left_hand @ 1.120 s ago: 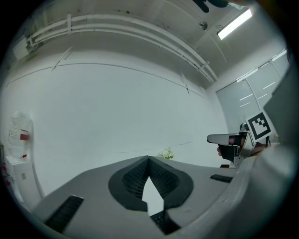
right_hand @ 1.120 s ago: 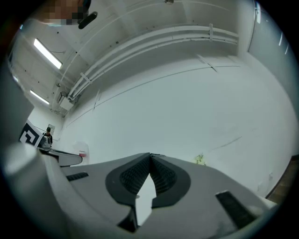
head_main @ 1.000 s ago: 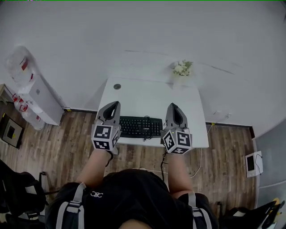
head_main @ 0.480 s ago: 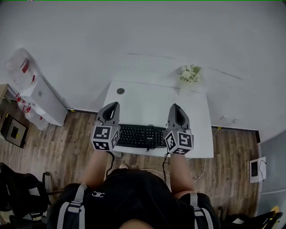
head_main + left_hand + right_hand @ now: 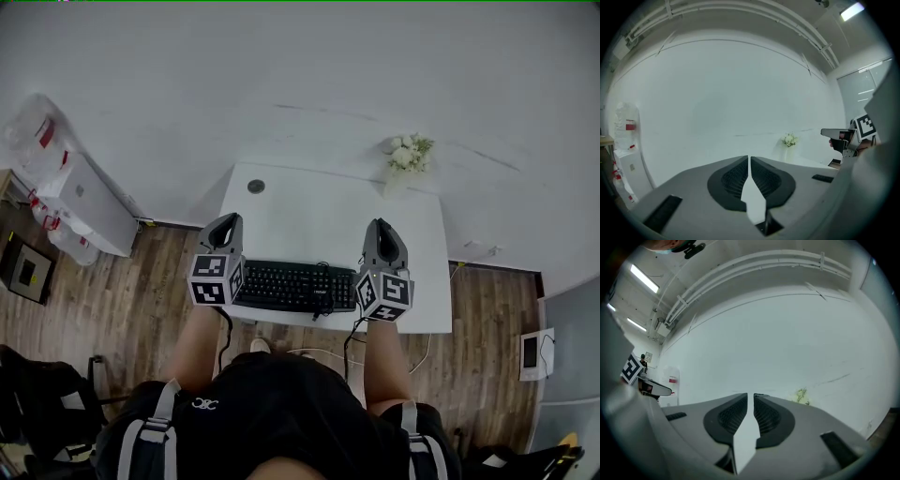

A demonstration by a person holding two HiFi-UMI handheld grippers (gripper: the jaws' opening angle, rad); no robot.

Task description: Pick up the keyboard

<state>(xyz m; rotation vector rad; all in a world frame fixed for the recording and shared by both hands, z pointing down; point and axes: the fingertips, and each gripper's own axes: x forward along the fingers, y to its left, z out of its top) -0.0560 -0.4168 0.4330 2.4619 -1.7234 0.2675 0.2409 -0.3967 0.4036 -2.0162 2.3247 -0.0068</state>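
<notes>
A black keyboard [image 5: 286, 285] lies along the front edge of the white table [image 5: 319, 211]. My left gripper [image 5: 228, 223] hangs over the table's left edge beside the keyboard's left end. My right gripper [image 5: 380, 230] hangs by the keyboard's right end. Both point away from me towards the wall. In the left gripper view the left gripper [image 5: 749, 160] shows a thin slit between its jaws as they are opening, with nothing between them. In the right gripper view the right gripper [image 5: 751, 398] shows a wider gap, also opening and empty. Neither gripper view shows the keyboard.
A vase of white flowers [image 5: 405, 157] stands at the table's back right corner, and a round cable hole [image 5: 256, 187] lies back left. The keyboard's cable [image 5: 323, 304] hangs over the front edge. A white cabinet [image 5: 84, 202] stands on the wooden floor at the left.
Both grippers have sunk towards the table and spread a little apart, to either end of the keyboard. The head view has shifted, so the table sits lower in the picture.
</notes>
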